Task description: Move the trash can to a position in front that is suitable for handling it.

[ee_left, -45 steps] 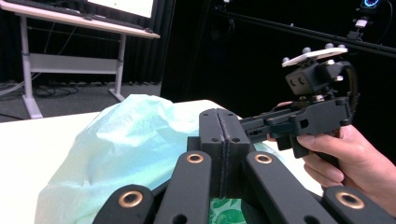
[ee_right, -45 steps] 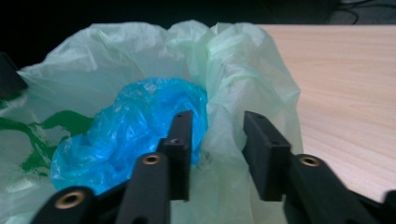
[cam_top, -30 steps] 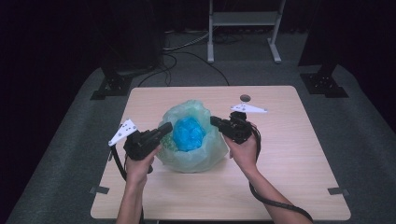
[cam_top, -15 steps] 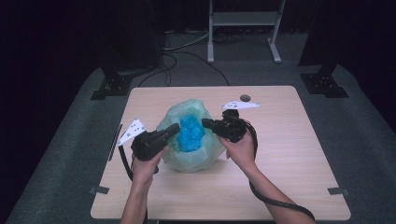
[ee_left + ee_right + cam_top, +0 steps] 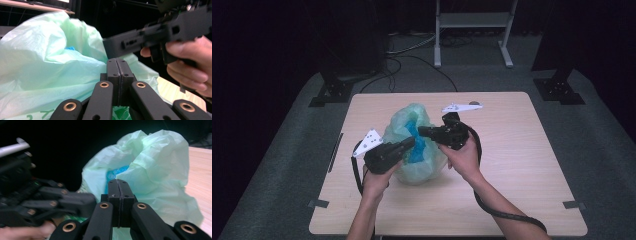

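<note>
**Both hand-held grippers pinch the bag's rim above the blue bundle**

A crumpled pale green translucent plastic bag (image 5: 414, 145) sits near the middle of the light wooden tabletop (image 5: 522, 165), with a bright blue bundle (image 5: 416, 142) showing through its open top. The left hand-held gripper (image 5: 408, 143) comes at the bag from the near left, and the right hand-held gripper (image 5: 423, 131) meets it from the right, so the two tips are close together over the mouth.

In each gripper view the jaws stand pressed together with green film at their tips. I judge the left hand-held gripper (image 5: 117, 65) and the right hand-held gripper (image 5: 118, 187) each clamped on a fold of the rim, though the pinched film itself is hard to make out.

The step in hand looks like gathering the mouth of the bag shut around the blue contents. The next move would call for keeping both pinches firm while drawing the two folds across each other, since thin film slips easily.

Compared with a second ago, the grippers have closed in from either side of the bag, and the bag now stands taller and narrower.
</note>
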A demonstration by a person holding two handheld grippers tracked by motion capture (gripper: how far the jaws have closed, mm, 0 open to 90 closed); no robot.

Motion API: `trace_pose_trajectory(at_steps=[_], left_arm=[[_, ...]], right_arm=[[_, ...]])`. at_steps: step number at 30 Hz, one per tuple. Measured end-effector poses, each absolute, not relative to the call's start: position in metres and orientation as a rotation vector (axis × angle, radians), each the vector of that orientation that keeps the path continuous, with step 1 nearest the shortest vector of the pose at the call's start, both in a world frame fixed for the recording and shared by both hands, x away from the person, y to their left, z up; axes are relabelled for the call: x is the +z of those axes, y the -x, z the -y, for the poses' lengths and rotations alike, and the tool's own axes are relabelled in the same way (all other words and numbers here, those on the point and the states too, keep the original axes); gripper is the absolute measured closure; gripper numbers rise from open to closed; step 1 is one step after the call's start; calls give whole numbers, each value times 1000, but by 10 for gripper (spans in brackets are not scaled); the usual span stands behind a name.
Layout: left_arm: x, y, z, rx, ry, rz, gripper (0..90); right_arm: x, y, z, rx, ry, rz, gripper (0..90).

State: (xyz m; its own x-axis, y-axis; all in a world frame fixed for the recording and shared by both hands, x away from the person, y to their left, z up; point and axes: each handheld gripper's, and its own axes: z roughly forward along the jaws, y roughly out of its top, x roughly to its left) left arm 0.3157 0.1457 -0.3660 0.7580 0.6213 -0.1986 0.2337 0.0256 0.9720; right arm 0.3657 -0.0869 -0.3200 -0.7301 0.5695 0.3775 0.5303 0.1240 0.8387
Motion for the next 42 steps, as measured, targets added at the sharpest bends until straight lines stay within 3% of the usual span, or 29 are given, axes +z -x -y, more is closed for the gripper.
trace_pose_trajectory(at_steps=[27, 36, 42], left_arm=[[-369, -316, -132, 323, -1597, -692, 900], [-369, -316, -132, 324, -1603, -687, 900], [-369, -316, -131, 333, -1609, -684, 900]], right_arm=[[-328, -382, 78, 1874, -1205, -2486, 889], [-329, -387, 75, 1908, -1191, -2591, 664], [-326, -386, 70, 1851, -1168, -2605, 636]])
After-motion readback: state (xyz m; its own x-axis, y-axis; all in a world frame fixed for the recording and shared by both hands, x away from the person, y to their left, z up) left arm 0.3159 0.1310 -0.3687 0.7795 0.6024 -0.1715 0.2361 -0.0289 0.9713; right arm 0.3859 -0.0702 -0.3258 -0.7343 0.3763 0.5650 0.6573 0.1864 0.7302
